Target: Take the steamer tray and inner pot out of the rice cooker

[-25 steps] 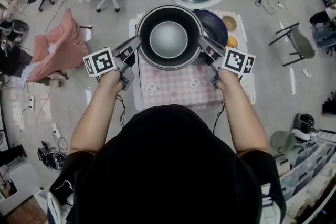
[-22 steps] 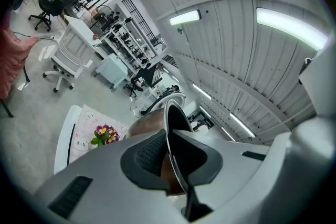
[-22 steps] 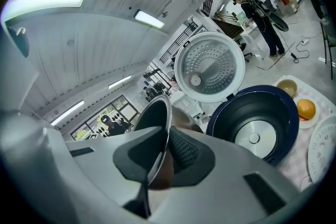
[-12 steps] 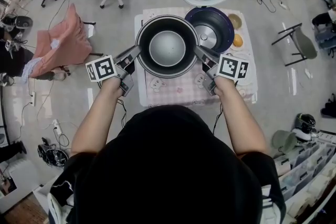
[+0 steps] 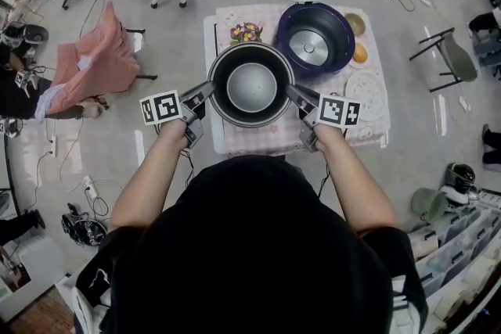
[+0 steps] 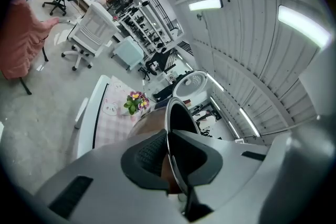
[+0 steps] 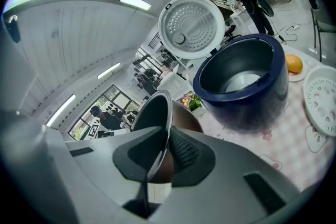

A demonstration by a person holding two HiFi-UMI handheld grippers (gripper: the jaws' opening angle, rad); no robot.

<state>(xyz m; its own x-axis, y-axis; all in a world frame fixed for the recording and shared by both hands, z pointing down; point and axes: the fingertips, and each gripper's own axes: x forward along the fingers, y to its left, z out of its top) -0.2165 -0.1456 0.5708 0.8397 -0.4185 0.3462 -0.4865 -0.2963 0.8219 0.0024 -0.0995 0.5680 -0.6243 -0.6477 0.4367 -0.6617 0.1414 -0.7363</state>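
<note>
At lower centre, the left gripper and right gripper are each clamped nearly closed on the thin rim of the inner pot, on opposite sides, one pad inside and one outside. The pot is over the bench. It looks like stiff, smooth metal, probably slippery and fairly heavy, so opposed rim holds suit it. To the right lies the steamer tray. At upper right stands the emptied rice cooker.
</note>
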